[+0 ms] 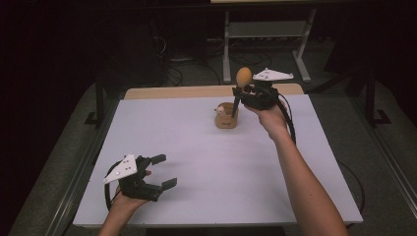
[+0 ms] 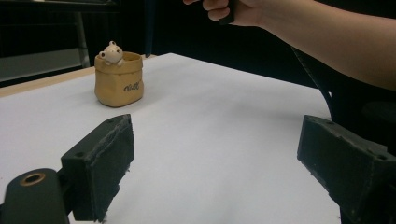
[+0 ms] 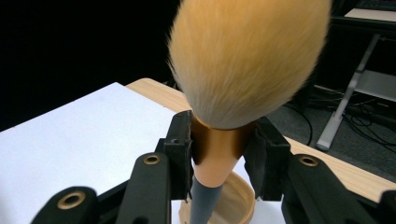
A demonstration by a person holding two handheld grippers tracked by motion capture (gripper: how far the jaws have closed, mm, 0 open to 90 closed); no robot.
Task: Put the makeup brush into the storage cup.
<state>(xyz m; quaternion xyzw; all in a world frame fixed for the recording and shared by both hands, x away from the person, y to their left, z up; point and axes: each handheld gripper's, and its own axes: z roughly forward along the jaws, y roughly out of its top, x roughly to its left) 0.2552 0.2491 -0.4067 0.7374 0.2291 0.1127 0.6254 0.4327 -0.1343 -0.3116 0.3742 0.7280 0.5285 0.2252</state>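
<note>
The right gripper (image 1: 244,91) has its fingers clenched on the makeup brush (image 1: 243,77), upright just above the small beige pot (image 1: 226,116) in the upper middle, handle tip near its mouth, not resting inside, while the left gripper (image 1: 163,171) waits released at lower left

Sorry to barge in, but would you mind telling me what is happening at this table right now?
A person works with a handheld gripper in each hand. The right gripper is shut on a makeup brush, held bristles-up with its handle end over the small tan pot on the white table. The left gripper rests open near the front edge, holding nothing.
</note>
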